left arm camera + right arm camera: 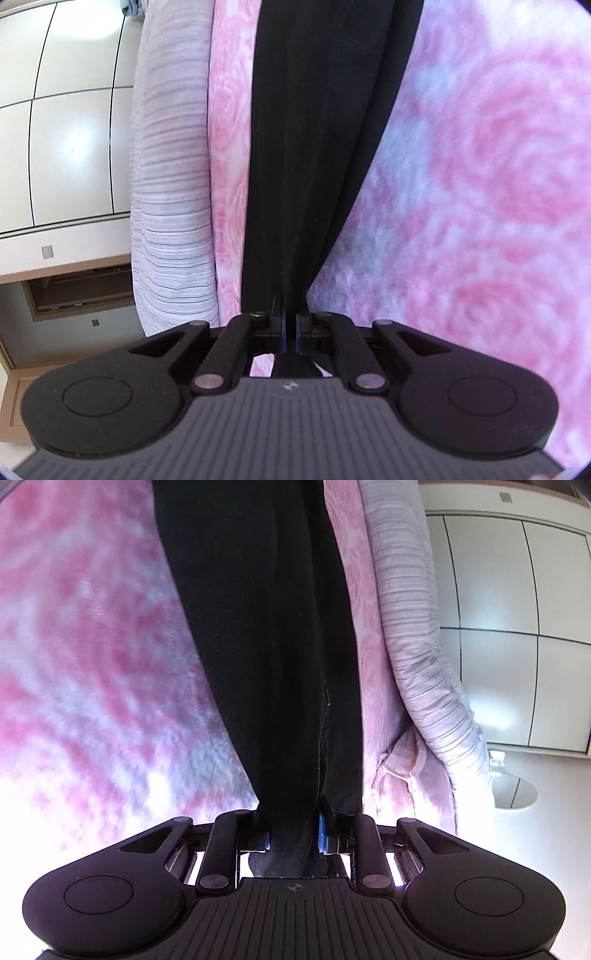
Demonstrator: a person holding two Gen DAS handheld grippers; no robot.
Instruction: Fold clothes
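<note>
With both your left tongs and right tongs clenched on the black garment, you're mid-fold; next, lay it evenly on the pink blanket.

A pink rose-patterned blanket covers the bed, black garment lying on it.

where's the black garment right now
The black garment runs up the middle of both wrist views, pinched at one end by the left hand-held gripper and by the right hand-held gripper, over the pink blanket, near the striped sheet.
</note>
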